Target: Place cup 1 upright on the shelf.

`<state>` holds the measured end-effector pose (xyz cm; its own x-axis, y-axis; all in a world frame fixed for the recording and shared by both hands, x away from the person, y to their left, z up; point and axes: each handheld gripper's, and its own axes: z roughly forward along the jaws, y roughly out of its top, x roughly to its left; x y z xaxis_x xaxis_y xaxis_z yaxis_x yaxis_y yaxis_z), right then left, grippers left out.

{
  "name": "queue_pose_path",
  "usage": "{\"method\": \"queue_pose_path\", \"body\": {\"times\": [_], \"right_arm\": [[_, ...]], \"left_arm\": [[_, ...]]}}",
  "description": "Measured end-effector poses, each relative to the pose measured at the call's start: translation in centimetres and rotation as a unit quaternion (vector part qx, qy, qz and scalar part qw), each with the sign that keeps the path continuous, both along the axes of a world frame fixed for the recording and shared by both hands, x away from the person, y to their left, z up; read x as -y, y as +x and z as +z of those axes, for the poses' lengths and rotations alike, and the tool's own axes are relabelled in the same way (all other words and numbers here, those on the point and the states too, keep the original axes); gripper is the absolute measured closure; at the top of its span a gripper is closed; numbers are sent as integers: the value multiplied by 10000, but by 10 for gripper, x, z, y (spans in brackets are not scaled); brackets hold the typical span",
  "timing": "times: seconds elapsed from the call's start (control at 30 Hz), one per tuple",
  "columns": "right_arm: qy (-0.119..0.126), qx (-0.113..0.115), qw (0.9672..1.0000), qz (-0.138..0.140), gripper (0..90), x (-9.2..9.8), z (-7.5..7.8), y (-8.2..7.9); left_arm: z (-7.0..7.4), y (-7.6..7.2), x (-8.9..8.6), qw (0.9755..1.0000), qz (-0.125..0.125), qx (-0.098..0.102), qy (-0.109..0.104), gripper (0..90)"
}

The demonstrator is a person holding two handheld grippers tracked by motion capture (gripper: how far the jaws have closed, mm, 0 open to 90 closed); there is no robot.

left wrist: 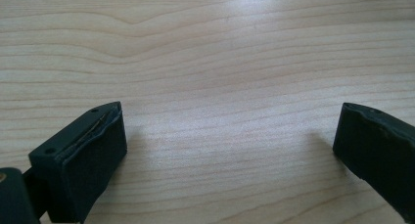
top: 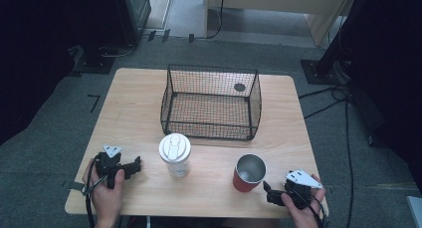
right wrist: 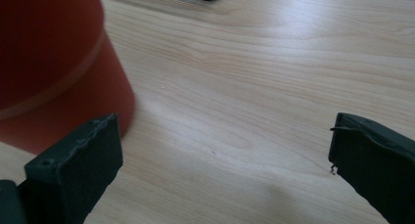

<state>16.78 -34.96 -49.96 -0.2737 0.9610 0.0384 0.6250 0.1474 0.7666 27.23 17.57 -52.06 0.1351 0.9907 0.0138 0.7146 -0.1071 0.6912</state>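
Observation:
A clear cup with a white lid (top: 174, 155) stands near the table's front middle. To its right stands a red cup with a shiny metal inside (top: 248, 172), seen close at the left in the right gripper view as a red cup (right wrist: 54, 62). My left gripper (top: 133, 167) rests on the wood left of the lidded cup, open, with only bare wood between its jaws (left wrist: 230, 136). My right gripper (top: 268, 191) lies just right of the red cup, open and holding nothing (right wrist: 225, 155).
A black wire basket (top: 211, 102) stands behind the cups in the middle of the wooden table (top: 134, 103); a dark round spot (top: 239, 87) shows through its back right wall. Cables trail on the floor at the right.

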Motion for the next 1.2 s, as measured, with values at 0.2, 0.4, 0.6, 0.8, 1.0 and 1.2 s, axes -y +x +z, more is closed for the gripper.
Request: {"method": "queue_pose_path", "body": {"times": [0.2,0.4,0.6,0.8,1.0,1.2], "right_arm": [[-6,27,9996,282,0,-8,1,-1],[86,62,9984,552,0,-16,4,-3],[139,66,9968,779,0,-22,5,-5],[129,88,9955,939,0,-31,6,-6],[182,146,9942,1049,0,-37,9,-6],[522,305,9912,1174,23,-44,15,-6]], "left_arm": [[0,0,0,10000,7,8,-6,0],[0,0,0,10000,5,7,-6,0],[0,0,0,10000,7,5,-5,0],[0,0,0,10000,5,8,-6,0],[0,0,0,10000,7,8,-5,0],[0,0,0,10000,0,2,2,0]]}}
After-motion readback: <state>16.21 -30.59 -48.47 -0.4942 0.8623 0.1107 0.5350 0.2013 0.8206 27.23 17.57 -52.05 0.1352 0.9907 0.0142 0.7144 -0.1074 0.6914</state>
